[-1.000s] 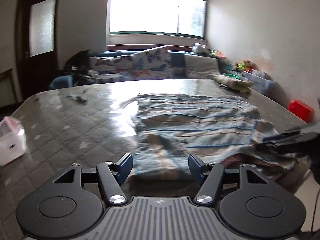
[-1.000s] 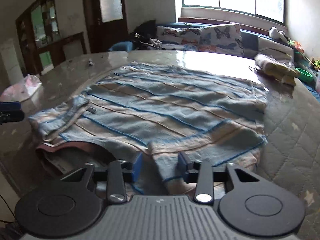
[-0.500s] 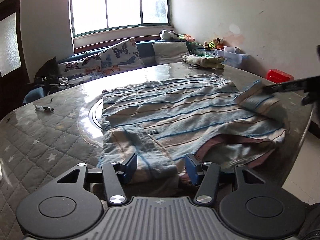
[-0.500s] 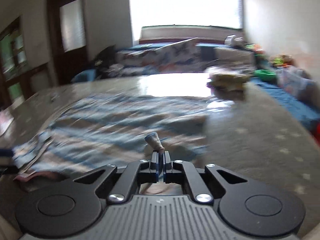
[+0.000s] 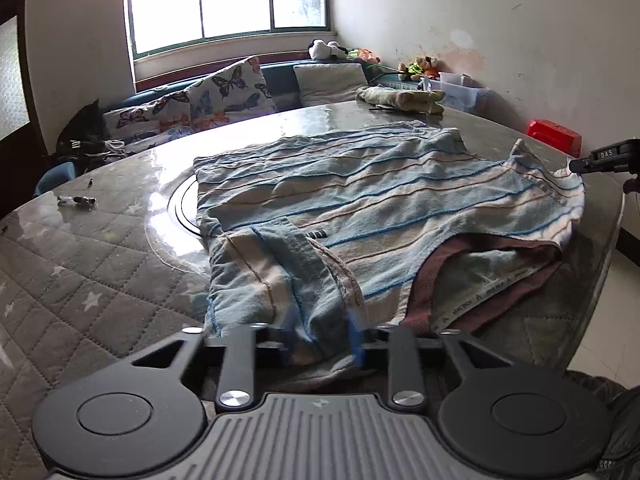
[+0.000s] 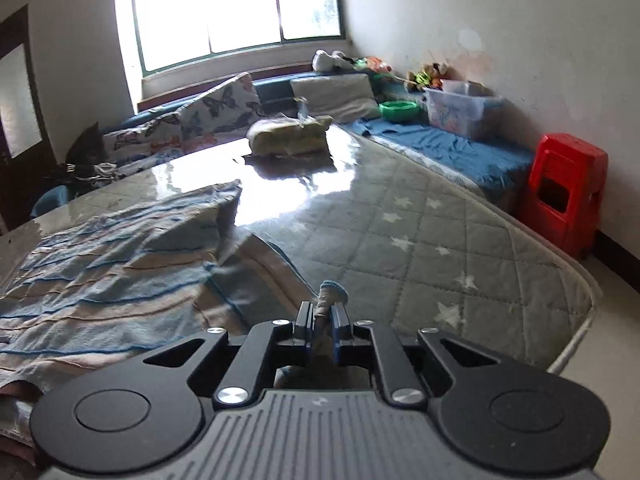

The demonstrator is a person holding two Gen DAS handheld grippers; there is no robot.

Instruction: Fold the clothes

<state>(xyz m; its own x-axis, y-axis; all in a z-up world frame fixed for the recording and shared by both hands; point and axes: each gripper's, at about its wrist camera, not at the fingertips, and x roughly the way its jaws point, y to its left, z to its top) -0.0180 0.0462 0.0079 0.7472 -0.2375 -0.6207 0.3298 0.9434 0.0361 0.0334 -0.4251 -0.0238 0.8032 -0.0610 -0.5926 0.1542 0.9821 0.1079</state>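
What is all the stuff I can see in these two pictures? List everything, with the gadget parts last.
Striped shirt: one, blue and beige, spread on the table.
Table: one, grey quilted cover with white stars.
Folded cloth bundle: one, pale yellow-green, far end of the table.
Butterfly cushion: one, white with coloured butterflies, on the bench under the window.
Grey cushion: one, beside it.
Red stool: one, by the right wall.
Green bowl: one, on the blue bench.
Clear storage box: one, beside the bowl.
Left gripper: black, fingers open around the near sleeve.
Right gripper: black, clamped on the shirt's edge.
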